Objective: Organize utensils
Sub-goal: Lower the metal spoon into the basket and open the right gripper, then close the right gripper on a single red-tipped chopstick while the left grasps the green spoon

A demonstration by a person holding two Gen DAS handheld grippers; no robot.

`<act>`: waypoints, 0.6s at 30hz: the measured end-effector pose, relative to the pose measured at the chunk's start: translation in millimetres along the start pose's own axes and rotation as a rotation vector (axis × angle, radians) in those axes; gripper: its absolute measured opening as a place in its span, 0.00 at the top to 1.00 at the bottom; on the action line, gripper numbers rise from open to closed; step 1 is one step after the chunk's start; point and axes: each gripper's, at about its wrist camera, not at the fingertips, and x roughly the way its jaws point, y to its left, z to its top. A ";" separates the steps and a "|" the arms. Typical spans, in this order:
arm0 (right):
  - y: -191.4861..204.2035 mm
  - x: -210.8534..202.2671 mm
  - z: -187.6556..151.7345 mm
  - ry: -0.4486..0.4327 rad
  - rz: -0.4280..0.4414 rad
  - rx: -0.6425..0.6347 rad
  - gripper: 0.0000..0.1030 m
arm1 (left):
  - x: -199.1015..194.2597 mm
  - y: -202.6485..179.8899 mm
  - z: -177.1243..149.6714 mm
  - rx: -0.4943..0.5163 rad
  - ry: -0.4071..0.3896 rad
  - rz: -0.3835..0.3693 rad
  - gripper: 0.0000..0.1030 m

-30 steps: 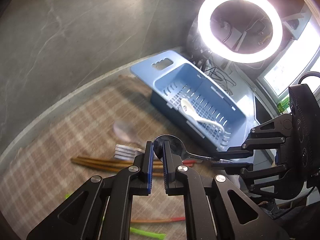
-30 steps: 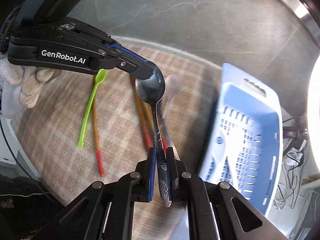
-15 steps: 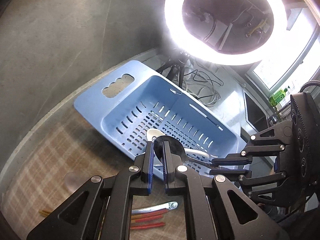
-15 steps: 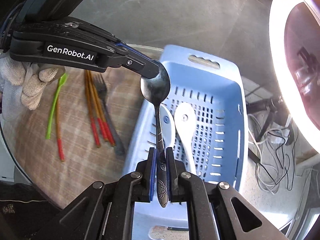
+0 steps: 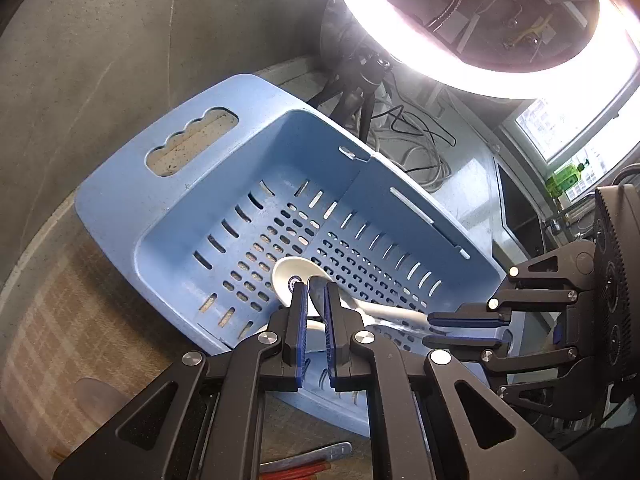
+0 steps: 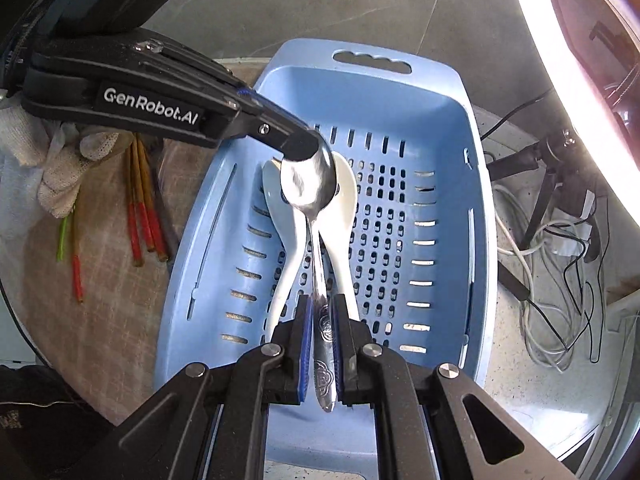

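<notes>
Both grippers carry one metal spoon (image 6: 310,184) over the blue basket (image 6: 476,208). Two-point hold keeps it level and lined up with the two white spoons (image 6: 344,200) already lying in the basket, likely so it lands beside them, same orientation. Left gripper (image 6: 304,146) is clamped tight on the rim of the bowl. Right gripper (image 6: 322,320) sits at the handle end; its jaws have just been opening, the embossed handle is between the pads, with a sliver of gap showing, so the grip reads as loosening for release.

Spoon: polished steel, oval bowl, thin neck, patterned handle. White spoons: glossy, ceramic-looking, deep bowls, thick curved handles. Basket: rigid plastic, rectangular, slotted floor and walls, cut-out handle on the far end. Outside it, red-tipped chopsticks (image 6: 140,216) and a green utensil (image 6: 62,240) lie on a woven checked mat (image 6: 100,312), not yet sorted. The left hand wears a white knit glove (image 6: 60,176).
</notes>
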 end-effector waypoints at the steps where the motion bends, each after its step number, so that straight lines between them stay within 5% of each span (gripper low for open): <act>1: -0.4 -1.7 0.4 -0.006 0.002 0.005 0.83 | 0.6 -0.3 -0.4 0.000 0.009 0.006 0.93; 3: -1.5 -3.4 0.6 -0.019 0.006 0.007 0.64 | 1.4 0.0 -2.0 -0.002 0.024 0.009 0.85; 18: 30.7 -38.2 -7.1 -0.099 -0.015 0.021 0.57 | -56.1 7.4 -37.4 -0.031 -0.056 0.073 0.84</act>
